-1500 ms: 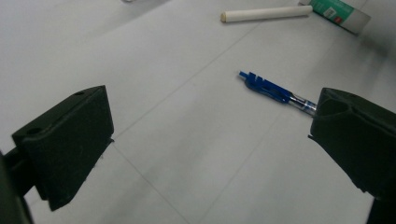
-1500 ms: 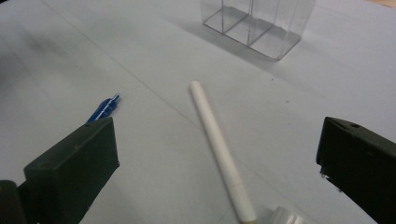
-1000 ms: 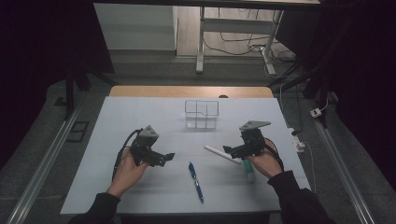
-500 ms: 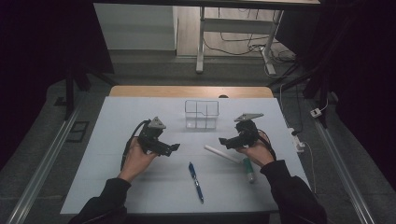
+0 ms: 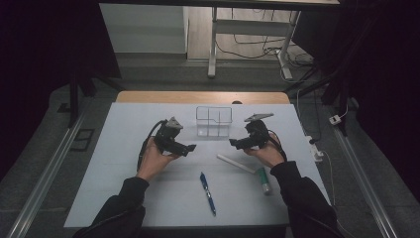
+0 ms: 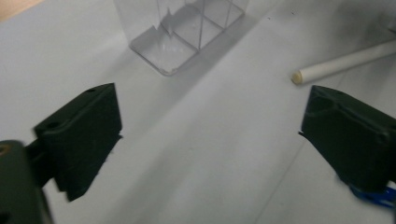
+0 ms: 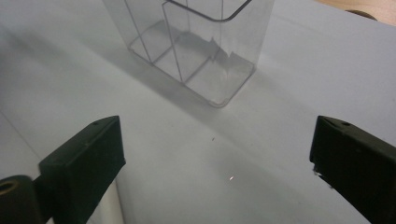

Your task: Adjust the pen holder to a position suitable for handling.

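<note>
Jaws of the left gripper [image 5: 190, 147] and right gripper [image 5: 233, 144] stand spread and empty, the left's just narrowing; white stick [image 5: 236, 163] lies on the bench [image 5: 124, 129] below the clear organizer [image 5: 214, 121]; a careless sweep could roll it away.

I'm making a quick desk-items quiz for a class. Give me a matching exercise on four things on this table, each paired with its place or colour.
Things:
1. clear organiser
2. pen
3. white stick
4. green-capped tube

Descriptions:
A. blue, lying nearest the table's near edge
B. see-through, standing at the far middle
C. lying just under the right forearm
D. pale, lying between the pen and the right hand

Pairs: 1-B, 2-A, 3-D, 4-C
</note>
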The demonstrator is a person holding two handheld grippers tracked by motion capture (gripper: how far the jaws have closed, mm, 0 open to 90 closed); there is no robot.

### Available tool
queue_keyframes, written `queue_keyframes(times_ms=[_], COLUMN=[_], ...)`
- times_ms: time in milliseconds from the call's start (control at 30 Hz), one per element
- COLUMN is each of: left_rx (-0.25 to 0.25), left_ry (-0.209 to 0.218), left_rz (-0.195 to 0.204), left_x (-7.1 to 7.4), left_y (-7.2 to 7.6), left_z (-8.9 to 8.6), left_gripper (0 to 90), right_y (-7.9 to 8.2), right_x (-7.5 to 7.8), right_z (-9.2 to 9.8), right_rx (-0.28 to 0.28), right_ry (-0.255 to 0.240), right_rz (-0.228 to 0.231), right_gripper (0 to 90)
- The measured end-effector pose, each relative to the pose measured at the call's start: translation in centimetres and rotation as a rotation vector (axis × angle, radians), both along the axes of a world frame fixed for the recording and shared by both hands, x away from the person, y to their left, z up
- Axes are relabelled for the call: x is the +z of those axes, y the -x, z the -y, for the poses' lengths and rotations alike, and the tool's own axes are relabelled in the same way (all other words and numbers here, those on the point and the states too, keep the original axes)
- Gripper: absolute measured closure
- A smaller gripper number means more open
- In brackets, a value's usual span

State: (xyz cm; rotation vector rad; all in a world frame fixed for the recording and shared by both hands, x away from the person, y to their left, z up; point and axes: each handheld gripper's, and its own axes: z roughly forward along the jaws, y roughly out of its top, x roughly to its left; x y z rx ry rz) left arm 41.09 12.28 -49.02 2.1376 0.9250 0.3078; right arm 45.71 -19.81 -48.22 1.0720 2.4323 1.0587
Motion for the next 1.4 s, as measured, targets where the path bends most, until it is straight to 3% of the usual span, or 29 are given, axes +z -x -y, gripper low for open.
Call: queue_keyframes(times_ms=[67,100,133,233,267,333,600,967,1400], left_rx=[0.003,0.005,0.01,0.019,0.021,0.024,0.014,0.079,0.11], left_ry=[0.008,-0.001,-0.01,-0.017,-0.016,-0.004,0.022,0.005,-0.033], left_rz=[0.006,0.011,0.022,0.03,0.031,0.031,0.008,0.011,0.013], left_x=[0.0,0.0,-0.1,-0.1,-0.2,-0.2,-0.5,-0.4,-1.1], left_y=[-0.5,-0.8,-1.3,-1.9,-2.3,-2.8,-4.5,-6.5,-8.3], left_z=[-0.1,-0.2,-0.2,-0.3,-0.4,-0.5,-0.3,0.6,2.0], left_gripper=[20.5,20.5,30.3,37.6,48.5,55.7,76.4,88.0,88.2], right_y=[-0.4,-0.4,-0.7,-1.0,-1.3,-1.6,-2.7,-4.4,-6.3], right_x=[0.0,0.0,0.0,0.1,0.2,0.2,-0.2,-0.3,-0.6], right_z=[0.0,0.0,-0.1,-0.1,0.0,0.0,0.3,0.0,-1.2], right_rx=[-0.003,-0.003,0.007,0.008,0.015,0.02,0.013,0.029,0.002], right_ry=[-0.001,-0.001,0.013,0.024,0.032,0.039,0.018,-0.036,-0.044], right_rz=[0.007,0.007,0.012,0.027,0.033,0.034,0.002,-0.031,-0.017], right_gripper=[11.4,11.4,16.7,24.7,31.9,40.6,61.5,88.4,89.7])
